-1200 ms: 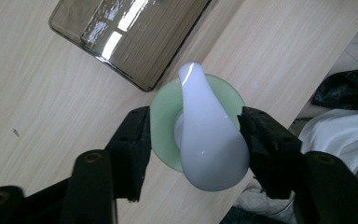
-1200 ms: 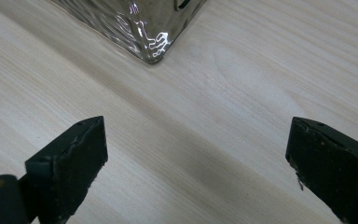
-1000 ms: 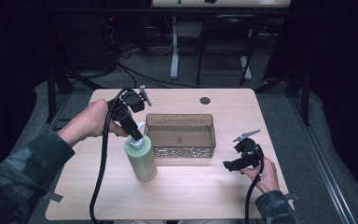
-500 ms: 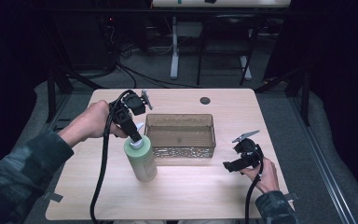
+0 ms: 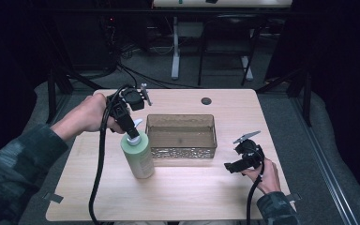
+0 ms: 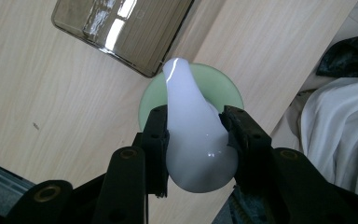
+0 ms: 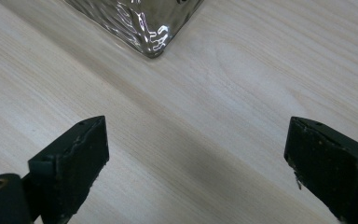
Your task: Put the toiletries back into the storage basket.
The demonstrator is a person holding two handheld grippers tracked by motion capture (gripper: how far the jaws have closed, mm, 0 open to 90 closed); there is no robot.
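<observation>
A rectangular light wooden table top (image 5: 187, 197) with rounded corners and a small dark round grommet (image 5: 206, 101) near its far edge stands on grey carpeted floor (image 5: 309, 140). Beyond it the room is dark, hung with black curtains (image 5: 337, 47). A white-legged desk frame (image 5: 176, 51) stands at the back, with black cables (image 5: 136, 77) trailing across the floor.

The left gripper's (image 6: 196, 140) jaws clamp the green bottle's (image 6: 223, 86) white pump head (image 6: 193, 135).
</observation>
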